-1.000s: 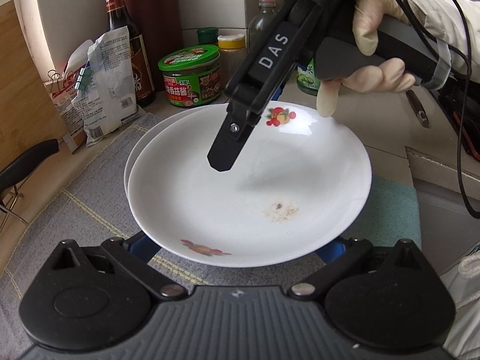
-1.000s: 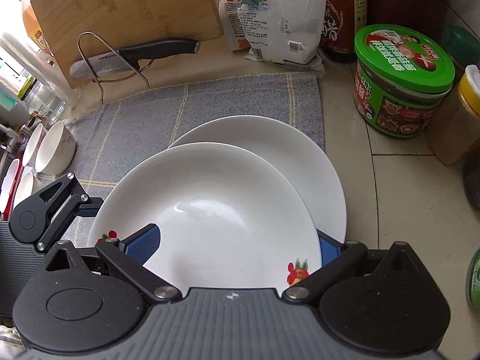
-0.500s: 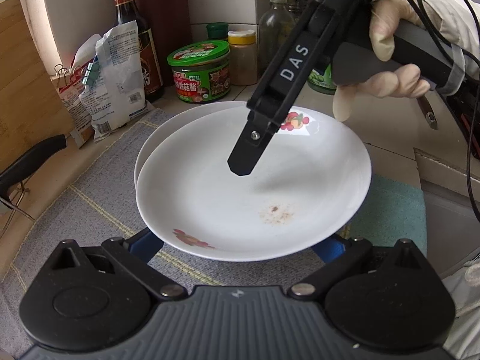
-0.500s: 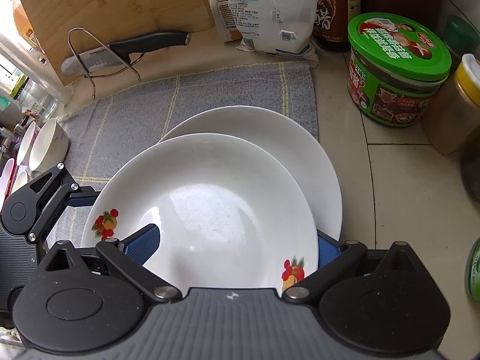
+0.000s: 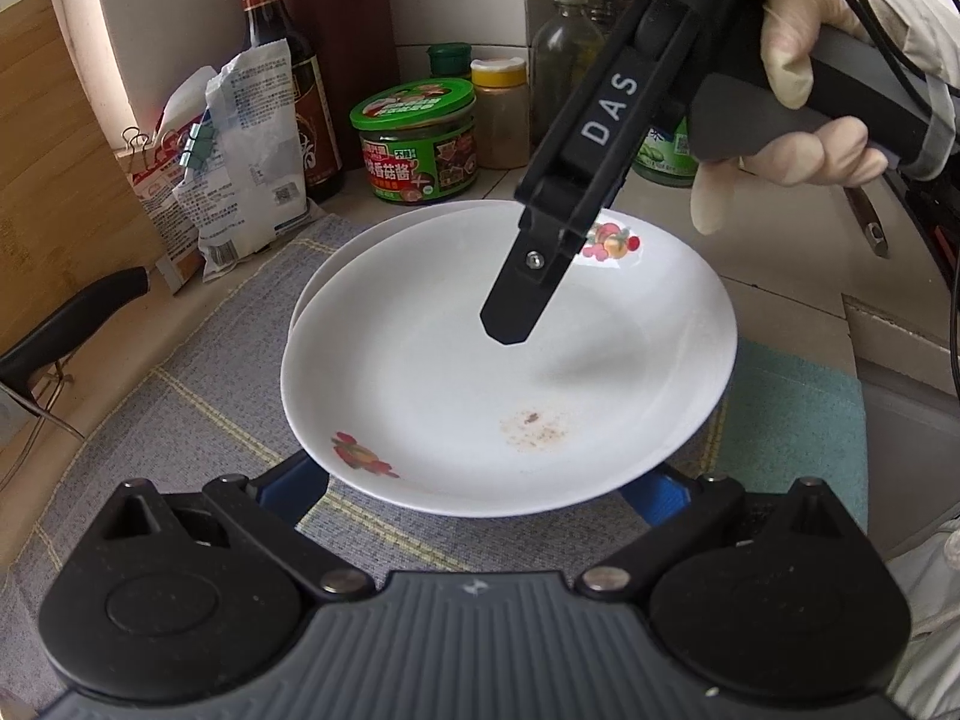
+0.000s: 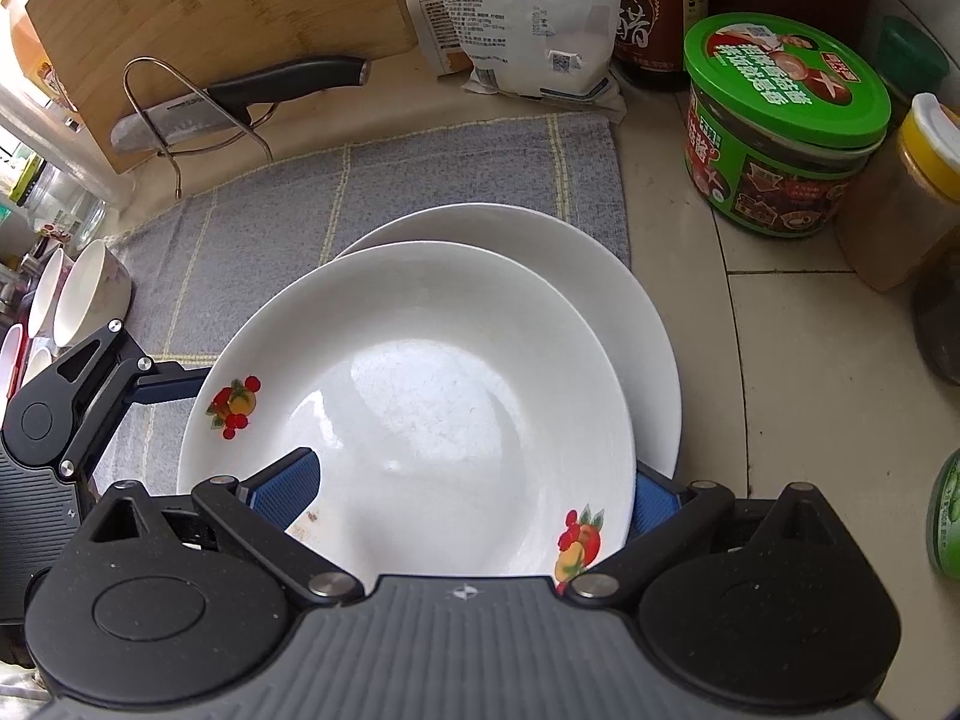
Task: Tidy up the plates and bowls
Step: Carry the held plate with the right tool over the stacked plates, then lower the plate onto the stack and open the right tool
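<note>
A grey checked mat (image 6: 420, 180) is seen under a plain white plate (image 6: 612, 300), on which a fruit-patterned plate (image 5: 510, 372) is held overlapping, its far rim clamped by the right gripper (image 6: 468, 498) and its near rim flanked by the left gripper (image 5: 480, 492), whose grip cannot be told

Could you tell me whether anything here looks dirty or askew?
Yes: the top plate has a brownish speckled smear inside, and it sits off-centre on the plate beneath, whose rim shows on one side.

Glossy glazed plate (image 6: 432, 396) on matt woven cloth (image 6: 420, 180).
</note>
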Tool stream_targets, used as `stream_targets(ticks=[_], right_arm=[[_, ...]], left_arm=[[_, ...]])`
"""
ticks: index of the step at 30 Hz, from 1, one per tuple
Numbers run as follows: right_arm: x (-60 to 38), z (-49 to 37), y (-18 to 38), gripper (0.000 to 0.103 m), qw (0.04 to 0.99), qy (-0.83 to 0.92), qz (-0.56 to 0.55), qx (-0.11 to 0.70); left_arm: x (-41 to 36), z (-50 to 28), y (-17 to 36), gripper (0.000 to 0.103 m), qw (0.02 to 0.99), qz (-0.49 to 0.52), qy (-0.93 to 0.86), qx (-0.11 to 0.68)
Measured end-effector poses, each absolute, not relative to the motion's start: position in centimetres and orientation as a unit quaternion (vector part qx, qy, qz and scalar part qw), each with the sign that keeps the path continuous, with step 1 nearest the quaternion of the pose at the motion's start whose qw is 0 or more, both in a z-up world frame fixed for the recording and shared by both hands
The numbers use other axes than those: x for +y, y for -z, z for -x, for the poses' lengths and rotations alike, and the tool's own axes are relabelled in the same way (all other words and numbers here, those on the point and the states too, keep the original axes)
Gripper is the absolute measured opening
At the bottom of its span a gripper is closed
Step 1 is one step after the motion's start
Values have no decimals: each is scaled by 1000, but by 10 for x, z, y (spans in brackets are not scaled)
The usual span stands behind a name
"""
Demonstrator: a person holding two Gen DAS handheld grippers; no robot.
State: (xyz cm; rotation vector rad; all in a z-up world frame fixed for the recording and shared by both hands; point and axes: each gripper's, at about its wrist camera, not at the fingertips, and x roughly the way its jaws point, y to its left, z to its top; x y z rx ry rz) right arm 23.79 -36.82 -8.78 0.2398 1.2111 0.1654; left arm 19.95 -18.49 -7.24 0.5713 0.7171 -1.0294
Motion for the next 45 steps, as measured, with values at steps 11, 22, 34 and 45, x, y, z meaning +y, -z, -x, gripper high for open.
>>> stream_targets(ticks=[11, 22, 34, 45], right_arm=[[-368, -234, 85, 103, 809, -70, -116, 572], [-369, -225, 78, 103, 806, -55, -130, 575], [-370, -219, 77, 103, 801, -35, -135, 582], [-368, -217, 81, 103, 794, -16, -136, 593]], left_arm=[[-183, -199, 71, 102, 772, -263, 475, 330], [-184, -201, 71, 102, 773, -262, 474, 331], [-188, -199, 71, 102, 770, -272, 480, 320], [-189, -196, 70, 102, 770, -277, 482, 313]])
